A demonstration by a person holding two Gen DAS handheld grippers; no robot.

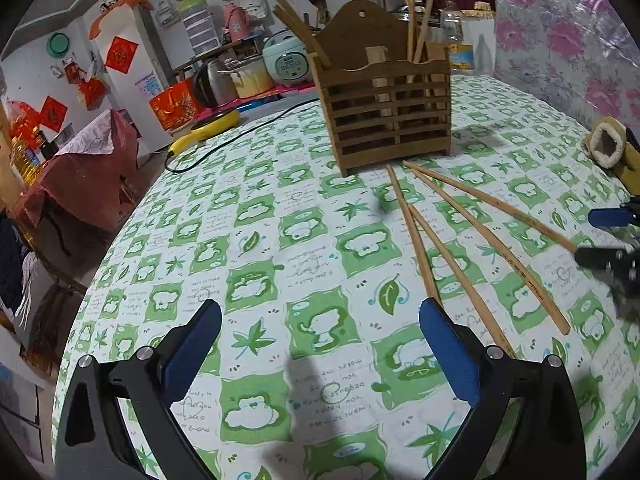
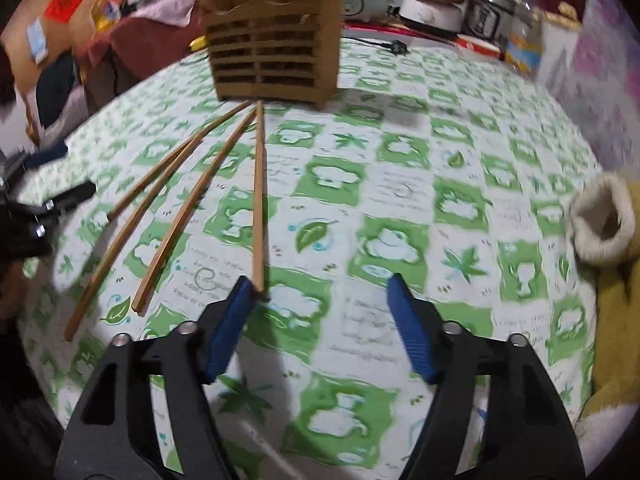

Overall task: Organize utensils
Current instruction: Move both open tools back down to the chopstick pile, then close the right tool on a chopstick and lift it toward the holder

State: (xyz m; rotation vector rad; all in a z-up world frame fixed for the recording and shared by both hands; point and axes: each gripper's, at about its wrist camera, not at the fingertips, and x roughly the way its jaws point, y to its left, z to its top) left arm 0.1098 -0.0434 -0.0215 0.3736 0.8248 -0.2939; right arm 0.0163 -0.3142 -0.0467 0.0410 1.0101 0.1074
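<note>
A slatted wooden utensil holder (image 1: 384, 120) (image 2: 276, 64) stands at the far side of the green-patterned tablecloth (image 1: 280, 240), with several chopsticks upright in it. Several loose wooden chopsticks (image 1: 452, 256) (image 2: 192, 200) fan out on the cloth in front of it. My left gripper (image 1: 320, 308) is open over bare cloth, with the chopsticks' near ends by its right finger (image 1: 448, 352). My right gripper (image 2: 320, 280) is open and low over the cloth. The nearest end of the rightmost chopstick (image 2: 259, 208) lies against its left fingertip (image 2: 236, 312). Nothing is pressed between the pads.
A yellow fleece-lined glove (image 1: 608, 148) (image 2: 604, 220) lies at the table's right side. A plastic bottle (image 1: 456, 40) stands behind the holder. A black cable (image 1: 240, 136) and a yellow appliance (image 1: 208, 128) lie at the far left edge; kitchen clutter fills the room behind.
</note>
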